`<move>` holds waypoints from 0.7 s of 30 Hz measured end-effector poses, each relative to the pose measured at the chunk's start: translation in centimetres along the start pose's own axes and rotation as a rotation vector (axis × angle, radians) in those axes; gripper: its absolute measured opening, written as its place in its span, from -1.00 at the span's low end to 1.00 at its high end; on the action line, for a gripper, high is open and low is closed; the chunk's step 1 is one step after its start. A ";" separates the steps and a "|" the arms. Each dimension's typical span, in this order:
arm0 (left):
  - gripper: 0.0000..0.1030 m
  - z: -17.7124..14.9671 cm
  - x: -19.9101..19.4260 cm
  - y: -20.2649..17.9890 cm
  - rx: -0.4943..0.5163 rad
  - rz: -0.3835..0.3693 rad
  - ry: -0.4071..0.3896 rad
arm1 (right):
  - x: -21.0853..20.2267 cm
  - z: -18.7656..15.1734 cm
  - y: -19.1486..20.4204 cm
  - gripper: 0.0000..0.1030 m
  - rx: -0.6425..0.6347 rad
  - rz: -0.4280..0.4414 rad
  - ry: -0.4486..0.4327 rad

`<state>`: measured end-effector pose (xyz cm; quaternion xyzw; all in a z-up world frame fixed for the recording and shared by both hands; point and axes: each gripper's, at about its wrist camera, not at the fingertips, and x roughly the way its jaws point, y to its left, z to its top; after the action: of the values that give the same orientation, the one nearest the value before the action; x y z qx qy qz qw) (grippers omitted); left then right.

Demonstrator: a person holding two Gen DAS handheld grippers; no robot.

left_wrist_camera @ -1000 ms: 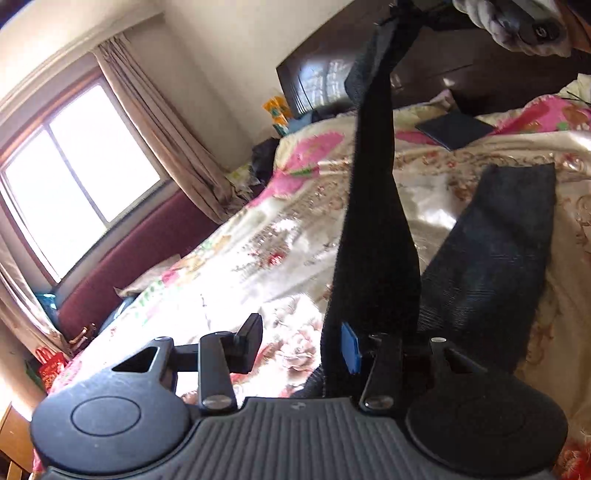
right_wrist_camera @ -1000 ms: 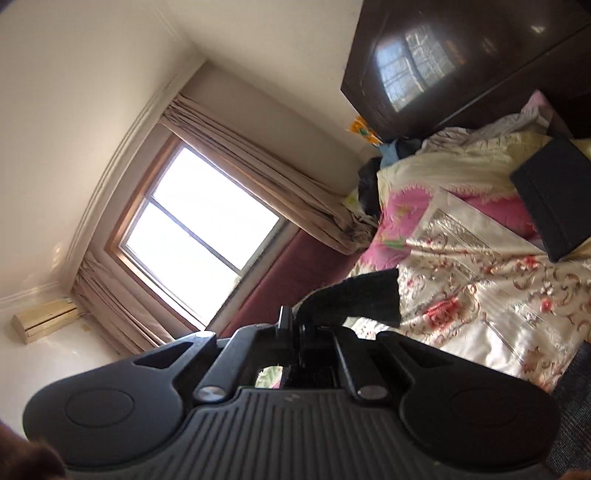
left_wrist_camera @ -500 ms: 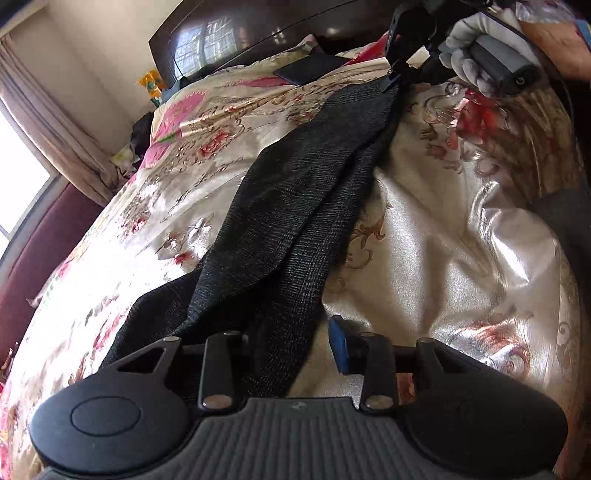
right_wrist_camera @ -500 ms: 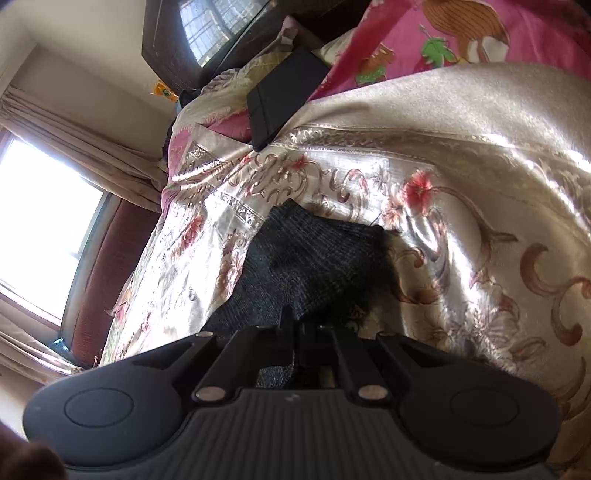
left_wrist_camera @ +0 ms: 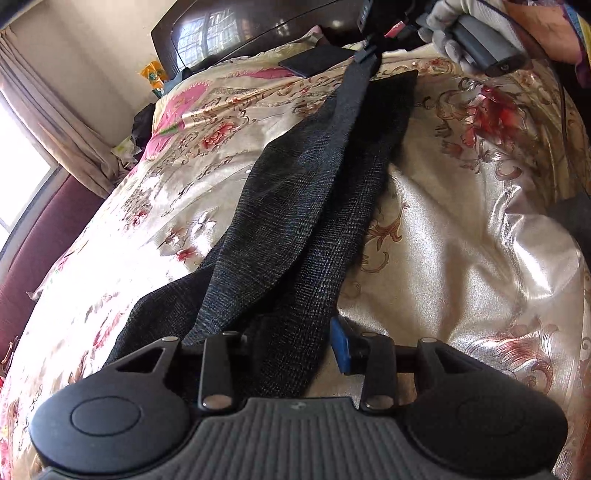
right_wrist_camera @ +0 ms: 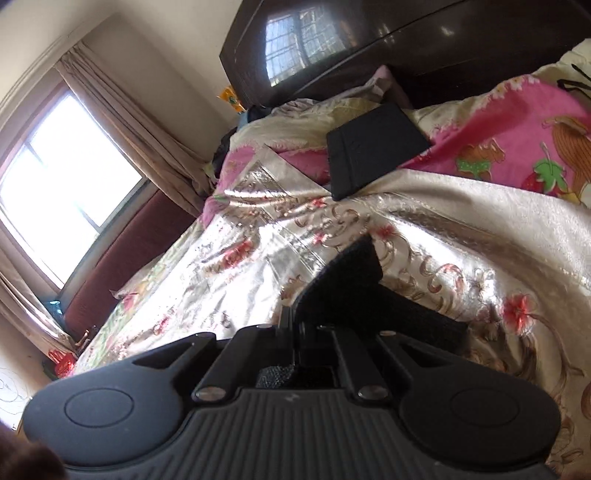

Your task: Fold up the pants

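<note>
From our left wrist, dark pants (left_wrist_camera: 314, 206) stretch ahead across the bed (left_wrist_camera: 461, 240); the left tool (left_wrist_camera: 284, 350), partly open, has just been narrowing around their near end. From our right wrist, the right tool (right_wrist_camera: 299, 332) is clamped on the pants' end (right_wrist_camera: 354, 280).

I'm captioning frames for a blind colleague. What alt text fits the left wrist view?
Dark grey woven pants lie stretched along a shiny floral bedspread, near end between the left gripper fingers, far end pinched and lifted by the right gripper in a gloved hand.
</note>
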<state>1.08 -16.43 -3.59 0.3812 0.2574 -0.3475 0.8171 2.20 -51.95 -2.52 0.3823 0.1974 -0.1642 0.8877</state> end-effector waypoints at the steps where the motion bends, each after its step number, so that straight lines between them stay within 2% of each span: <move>1: 0.01 -0.2 -0.1 -0.1 0.001 0.002 -0.003 | 0.8 -0.3 -0.8 -0.91 -0.006 -0.049 0.037; 2: 0.01 -0.2 -0.2 -0.1 0.003 0.002 -0.004 | 1.6 -0.7 -1.8 -0.91 -0.006 -0.098 0.073; 3: 0.01 -0.3 -0.3 -0.1 0.001 0.000 -0.004 | 2.0 -1.0 -2.8 -0.90 0.019 -0.111 0.106; 5: 0.01 -0.5 -0.5 0.1 -0.007 -0.008 -0.002 | 1.8 -1.3 -4.1 -0.89 0.087 -0.077 0.125; 10: 0.08 -0.8 -1.0 0.3 -0.014 -0.007 -0.007 | -2.1 -1.6 -4.8 -0.45 0.164 -0.083 0.068; 11: 0.08 -0.8 -1.1 0.4 -0.020 -0.011 -0.010 | -2.9 -1.9 -5.1 -0.31 0.196 -0.081 0.062; 13: 0.09 -0.7 -1.3 0.5 -0.026 -0.017 -0.018 | -3.4 -2.2 -5.8 -0.31 0.237 -0.069 0.073; 16: 0.09 -0.5 -1.5 0.5 -0.014 -0.001 -0.020 | -2.4 -2.0 -5.3 -0.32 0.235 -0.095 0.101; 18: 0.09 -0.3 -1.8 0.7 -0.021 0.009 -0.028 | -1.9 -1.9 -4.9 -0.18 0.255 -0.085 0.116; 21: 0.10 -0.4 -2.1 1.2 -0.046 0.000 -0.037 | -1.3 -2.0 -4.6 -0.11 0.239 -0.099 0.123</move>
<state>0.60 -14.78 -1.87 0.3560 0.2502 -0.3485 0.8302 -1.37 -53.27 -6.00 0.4845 0.2491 -0.2063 0.8128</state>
